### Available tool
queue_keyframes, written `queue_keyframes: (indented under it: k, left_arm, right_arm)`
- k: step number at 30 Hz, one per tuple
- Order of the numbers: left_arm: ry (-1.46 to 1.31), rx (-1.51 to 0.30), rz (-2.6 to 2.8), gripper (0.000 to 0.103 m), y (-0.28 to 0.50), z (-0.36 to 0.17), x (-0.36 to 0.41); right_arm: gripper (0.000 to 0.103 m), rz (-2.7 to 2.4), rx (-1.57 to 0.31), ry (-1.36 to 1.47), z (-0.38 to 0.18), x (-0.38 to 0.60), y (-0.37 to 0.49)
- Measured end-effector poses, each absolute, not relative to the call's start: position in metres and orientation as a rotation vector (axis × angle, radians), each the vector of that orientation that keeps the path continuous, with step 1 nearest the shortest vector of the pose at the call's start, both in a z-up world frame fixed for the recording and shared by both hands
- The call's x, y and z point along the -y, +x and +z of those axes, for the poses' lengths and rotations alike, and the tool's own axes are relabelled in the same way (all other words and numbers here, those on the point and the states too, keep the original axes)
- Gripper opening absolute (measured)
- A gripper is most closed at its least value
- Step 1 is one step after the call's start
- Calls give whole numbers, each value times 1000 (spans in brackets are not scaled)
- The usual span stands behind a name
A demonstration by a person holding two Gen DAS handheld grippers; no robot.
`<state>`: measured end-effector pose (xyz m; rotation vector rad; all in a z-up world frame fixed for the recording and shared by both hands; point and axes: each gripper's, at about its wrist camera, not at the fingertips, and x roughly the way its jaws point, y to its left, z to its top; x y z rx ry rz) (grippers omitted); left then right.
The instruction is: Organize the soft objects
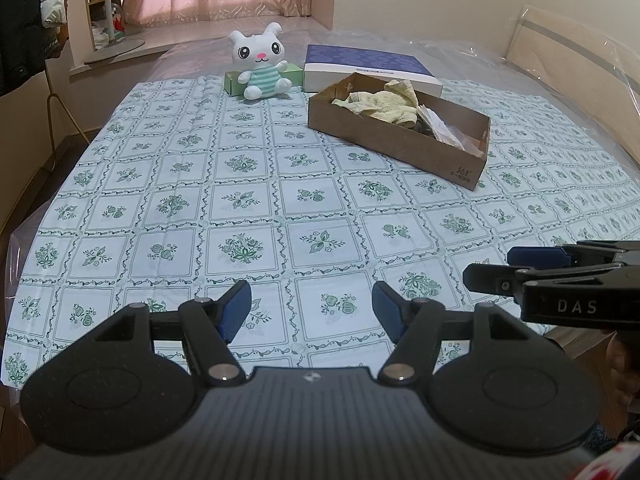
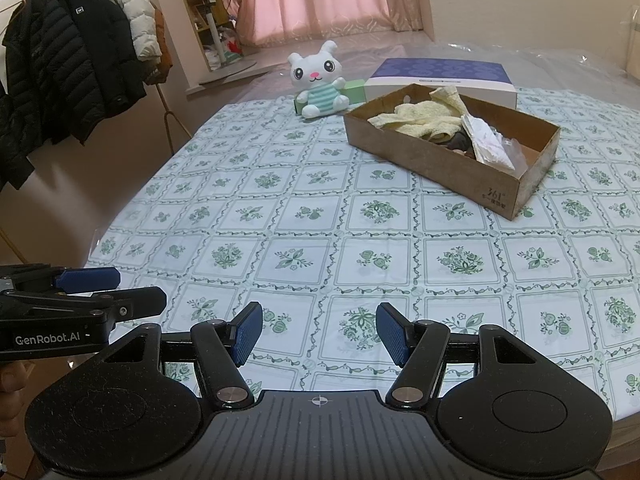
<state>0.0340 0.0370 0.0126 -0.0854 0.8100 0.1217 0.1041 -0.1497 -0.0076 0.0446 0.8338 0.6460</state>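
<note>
Two handheld claws hover side by side over the near edge of a bed spread with a green-and-white floral cloth [image 1: 248, 184], the left claw [image 1: 311, 312] and the right claw [image 2: 319, 334] both spread wide with nothing between their blue pads. Across the cloth, a cardboard box [image 2: 448, 160] sits angled toward the right, already holding a pale yellow towel [image 2: 424, 120], a white crumpled piece and something dark beneath that cannot be made out. The one soft object outside it, a white plush rabbit [image 1: 260, 62] in a striped green top, sits upright at the far edge, leaning on a small green carton [image 1: 232, 82] and just left of a blue-and-white flat box [image 1: 368, 66]. The rabbit looks to be the item left to sort. A good approach would likely carry one claw well forward and low, close on the rabbit's soft body rather than an ear or limb, squeeze firmly, since plush compresses, and lift clear of the green carton before swinging over the cardboard box's open end.
</note>
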Motion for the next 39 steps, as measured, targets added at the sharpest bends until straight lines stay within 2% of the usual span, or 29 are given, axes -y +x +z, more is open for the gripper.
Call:
queue_keyframes:
  k: [39]
  left_arm:
    - [-86,-804,112,65,39,14,-33]
  right_arm:
    - [63,642,-837,48,-8,152,106]
